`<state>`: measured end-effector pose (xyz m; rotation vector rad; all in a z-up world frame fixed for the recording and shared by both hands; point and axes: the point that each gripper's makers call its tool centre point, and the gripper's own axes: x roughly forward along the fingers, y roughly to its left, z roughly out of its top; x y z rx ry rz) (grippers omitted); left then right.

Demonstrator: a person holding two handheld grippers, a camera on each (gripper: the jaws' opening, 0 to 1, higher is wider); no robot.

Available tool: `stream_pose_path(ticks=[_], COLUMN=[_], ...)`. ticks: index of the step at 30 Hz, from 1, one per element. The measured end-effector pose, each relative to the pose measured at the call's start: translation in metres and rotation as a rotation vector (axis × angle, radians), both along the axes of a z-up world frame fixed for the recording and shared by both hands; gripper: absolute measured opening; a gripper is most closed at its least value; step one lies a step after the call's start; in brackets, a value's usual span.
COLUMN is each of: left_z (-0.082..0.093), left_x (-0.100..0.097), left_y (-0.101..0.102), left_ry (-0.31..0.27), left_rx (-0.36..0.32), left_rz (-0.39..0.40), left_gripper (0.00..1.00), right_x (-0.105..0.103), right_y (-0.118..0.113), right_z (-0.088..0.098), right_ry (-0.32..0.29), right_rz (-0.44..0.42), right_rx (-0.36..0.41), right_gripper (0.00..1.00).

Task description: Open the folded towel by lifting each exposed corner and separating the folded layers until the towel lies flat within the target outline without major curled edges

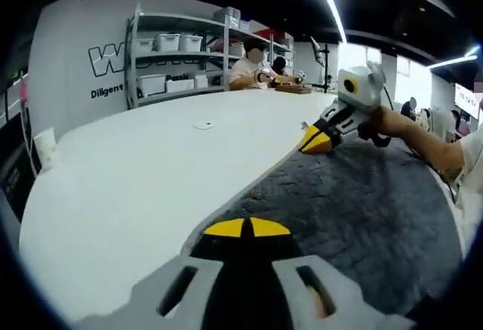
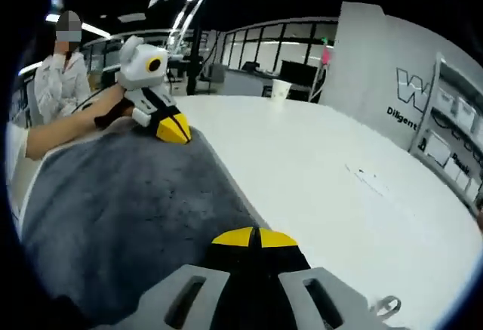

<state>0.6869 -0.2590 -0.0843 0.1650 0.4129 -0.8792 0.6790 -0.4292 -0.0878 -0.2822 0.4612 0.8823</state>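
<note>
Grey towel (image 1: 355,209) on white table (image 1: 136,179), left gripper (image 1: 247,228) pinching towel's near edge, jaws together, right gripper (image 2: 253,237) pinching the opposite edge, jaws together

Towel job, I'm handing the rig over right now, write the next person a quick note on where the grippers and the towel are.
Left gripper: jaws closed together at the grey towel's edge; whether they pinch fabric is not visible.
Right gripper: the same, jaw tips together at the towel's edge further along.
Towel: spread on the white table, with both grippers at the same long edge.
Done: towel looks mostly opened out, no obvious folded layers.
Left: check the far edges for curls and fit to the target outline, which I cannot make out.
</note>
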Motion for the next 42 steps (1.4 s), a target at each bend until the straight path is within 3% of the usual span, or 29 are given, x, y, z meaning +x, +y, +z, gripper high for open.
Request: stream_pose_path(ticks=[3, 10, 13, 19, 21, 24, 27, 29, 36, 42], left_z=[0.0, 0.0, 0.0, 0.0, 0.0, 0.0, 0.0, 0.001, 0.001, 0.001], left_x=[0.001, 0.003, 0.002, 0.001, 0.001, 0.001, 0.001, 0.0, 0.0, 0.001], left_y=[0.0, 0.002, 0.001, 0.001, 0.001, 0.001, 0.001, 0.001, -0.001, -0.001], left_ry=[0.006, 0.001, -0.004, 0.0, 0.0, -0.001, 0.0, 0.0, 0.001, 0.002], left_rx=[-0.006, -0.006, 0.001, -0.009, -0.008, -0.005, -0.008, -0.008, -0.009, -0.01], left_rz=[0.001, 0.007, 0.006, 0.006, 0.006, 0.006, 0.006, 0.006, 0.006, 0.007], left_gripper=[0.0, 0.0, 0.0, 0.0, 0.0, 0.0, 0.0, 0.0, 0.0, 0.0], right_x=[0.0, -0.003, -0.002, -0.007, -0.006, -0.007, -0.006, -0.007, 0.01, 0.016], right_y=[-0.011, -0.021, -0.028, -0.039, -0.05, -0.06, -0.077, -0.086, -0.134, -0.166], right_z=[0.0, 0.0, 0.001, 0.002, 0.0, 0.002, 0.0, 0.001, 0.0, 0.0], right_ry=[-0.01, -0.038, 0.009, -0.01, -0.019, 0.009, 0.007, 0.026, 0.03, 0.053], right_rz=[0.003, 0.004, -0.028, -0.023, -0.036, -0.054, -0.072, -0.088, -0.145, -0.189], right_rx=[-0.025, 0.015, 0.085, 0.036, -0.003, 0.042, 0.022, 0.048, 0.013, 0.055], right_gripper=[0.0, 0.0, 0.0, 0.0, 0.0, 0.0, 0.0, 0.0, 0.0, 0.0])
